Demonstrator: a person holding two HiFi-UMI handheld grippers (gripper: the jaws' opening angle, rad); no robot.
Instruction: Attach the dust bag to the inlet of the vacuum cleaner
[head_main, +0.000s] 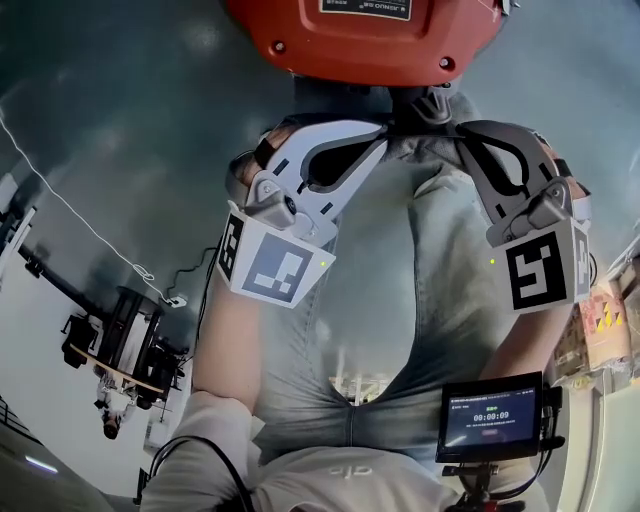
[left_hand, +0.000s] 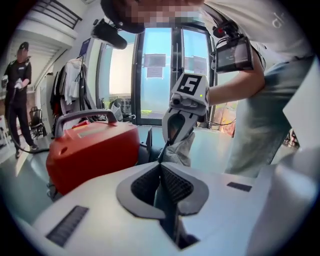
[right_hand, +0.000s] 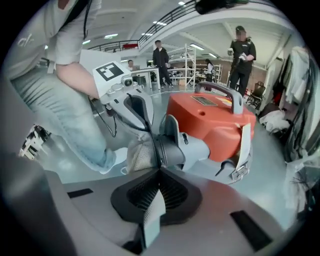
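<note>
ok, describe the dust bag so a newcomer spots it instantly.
Find the red vacuum cleaner on the floor, then the grey inlet sticking out of it. The dust bag is the pale beige fabric pouch at that inlet's mouth, pinched by the left gripper and right gripper; its neighbours are hard plastic.

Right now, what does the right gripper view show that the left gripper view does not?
Only the right gripper view shows the vacuum's grey round inlet and a pale buckled strap. Only the left gripper view shows tall glass doors and a small dark screen at the person's chest. Both show the red box-shaped vacuum cleaner, the pale fabric dust bag, and jaws shut on the bag's fabric: left gripper, right gripper.
</note>
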